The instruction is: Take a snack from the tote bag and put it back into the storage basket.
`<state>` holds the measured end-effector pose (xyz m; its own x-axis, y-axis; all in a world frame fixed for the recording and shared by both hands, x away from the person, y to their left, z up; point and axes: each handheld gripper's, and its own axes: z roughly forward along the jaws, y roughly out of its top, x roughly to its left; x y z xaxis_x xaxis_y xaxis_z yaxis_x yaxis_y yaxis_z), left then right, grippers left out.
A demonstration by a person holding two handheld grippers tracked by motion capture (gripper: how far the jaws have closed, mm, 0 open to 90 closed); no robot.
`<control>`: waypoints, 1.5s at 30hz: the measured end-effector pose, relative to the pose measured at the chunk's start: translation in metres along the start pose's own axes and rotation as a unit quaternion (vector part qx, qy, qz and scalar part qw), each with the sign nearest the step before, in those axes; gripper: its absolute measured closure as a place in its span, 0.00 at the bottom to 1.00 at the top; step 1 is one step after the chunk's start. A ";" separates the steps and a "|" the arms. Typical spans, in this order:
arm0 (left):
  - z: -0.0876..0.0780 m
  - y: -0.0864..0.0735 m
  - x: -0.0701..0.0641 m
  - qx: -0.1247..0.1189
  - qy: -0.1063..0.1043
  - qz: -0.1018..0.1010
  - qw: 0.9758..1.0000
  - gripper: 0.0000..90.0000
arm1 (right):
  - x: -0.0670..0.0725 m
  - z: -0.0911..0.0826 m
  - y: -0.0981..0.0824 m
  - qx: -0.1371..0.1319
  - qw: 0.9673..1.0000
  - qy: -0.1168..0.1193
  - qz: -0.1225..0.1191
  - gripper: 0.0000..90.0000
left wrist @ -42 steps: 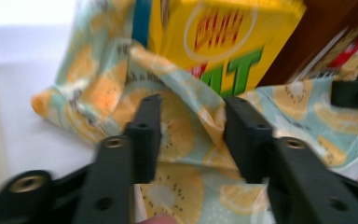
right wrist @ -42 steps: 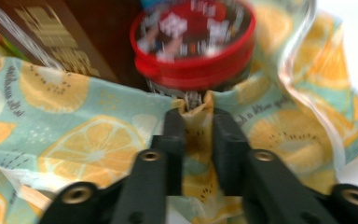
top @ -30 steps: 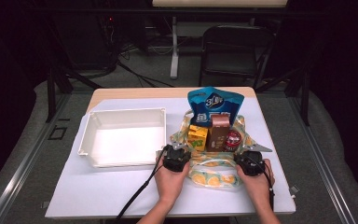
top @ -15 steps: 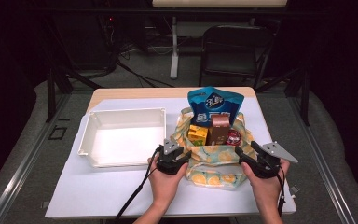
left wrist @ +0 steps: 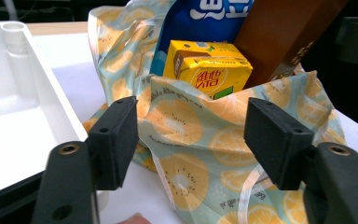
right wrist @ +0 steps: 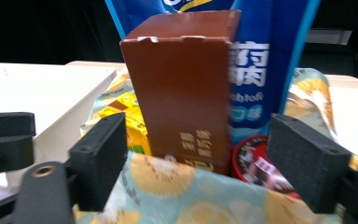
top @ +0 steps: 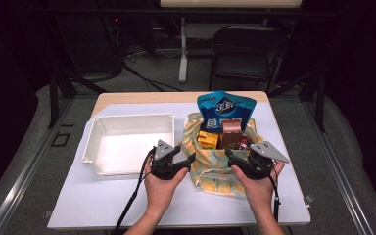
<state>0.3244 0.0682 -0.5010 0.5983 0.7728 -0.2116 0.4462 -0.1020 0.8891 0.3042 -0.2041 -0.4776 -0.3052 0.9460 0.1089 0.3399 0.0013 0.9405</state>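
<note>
A fabric bag (top: pixel 210 171) printed with orange slices stands on the table. In it are a blue snack packet (top: pixel 225 110), a yellow drink carton (top: pixel 208 140), a brown box (top: pixel 231 134) and a red-lidded cup (right wrist: pixel 256 161). My left gripper (top: pixel 187 159) hovers at the bag's left side, pointing right. Its jaws have just been opening, and the bag's cloth (left wrist: pixel 182 126) lies beyond them, untouched. My right gripper (top: pixel 231 154) hovers at the bag's right side. Its jaws have also just been opening and stand wide before the brown box (right wrist: pixel 186 84) without touching it.
A white empty tray (top: pixel 127 142) sits left of the bag, close to the left hand. The table is covered by a white sheet (top: pixel 103 205). A dark folding chair (top: pixel 245 54) stands behind the table's far edge.
Both grippers have lifted off the bag's front edge and their jaws have opened. They have tilted so that their grey top plates show.
</note>
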 end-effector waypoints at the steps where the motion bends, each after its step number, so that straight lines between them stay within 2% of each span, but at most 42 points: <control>1: -0.002 0.001 0.001 -0.002 0.003 0.006 1.000 0.36 | 0.002 0.004 0.000 -0.001 1.000 0.002 0.004 0.18; 3: -0.006 0.004 0.005 -0.007 -0.002 0.004 1.000 0.34 | 0.005 0.011 0.001 0.000 1.000 -0.009 0.009 0.16; 6: -0.010 0.006 0.014 -0.009 0.004 0.003 1.000 0.27 | 0.007 0.021 0.000 -0.002 1.000 -0.018 0.017 0.16; 9: -0.015 0.008 0.020 -0.011 0.008 0.016 1.000 0.23 | 0.007 0.028 -0.002 -0.003 0.999 -0.026 0.026 0.16; 12: -0.022 0.009 0.024 -0.014 0.002 0.023 1.000 0.21 | 0.005 0.034 -0.004 -0.001 0.999 -0.029 0.034 0.18; 15: -0.030 0.008 0.030 -0.020 -0.004 0.021 1.000 0.19 | 0.006 0.038 -0.005 -0.003 0.999 -0.036 0.033 0.20; 18: -0.035 0.002 0.034 -0.034 -0.001 0.026 0.999 0.18 | 0.007 0.041 -0.005 -0.001 0.998 -0.042 0.035 0.20; 21: -0.035 -0.003 0.040 -0.023 0.006 0.034 0.999 0.17 | 0.012 0.044 -0.004 0.001 0.998 -0.048 0.026 0.20; 26: -0.041 -0.007 0.051 -0.021 0.010 0.013 1.000 0.17 | 0.018 0.051 -0.001 -0.002 0.998 -0.066 0.020 0.20; 31: -0.043 -0.008 0.055 -0.022 0.018 0.007 1.000 0.17 | 0.021 0.057 -0.003 0.000 0.997 -0.079 0.023 0.21; 33: -0.044 -0.008 0.056 -0.022 0.021 0.010 0.999 0.18 | 0.021 0.058 -0.003 -0.002 0.996 -0.084 0.026 0.23; 37: -0.043 -0.009 0.056 -0.022 0.022 0.009 0.999 0.18 | 0.019 0.058 -0.001 -0.008 0.996 -0.086 0.025 0.28; 45: -0.043 -0.010 0.057 -0.015 0.023 0.011 1.000 0.18 | 0.020 0.059 0.001 -0.018 0.995 -0.090 0.031 0.30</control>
<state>0.3256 0.1401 -0.5050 0.5763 0.7987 -0.1729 0.4116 -0.1009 0.9057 0.3514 -0.1661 -0.4933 -0.1198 0.9867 0.1101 0.3202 -0.0665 0.9450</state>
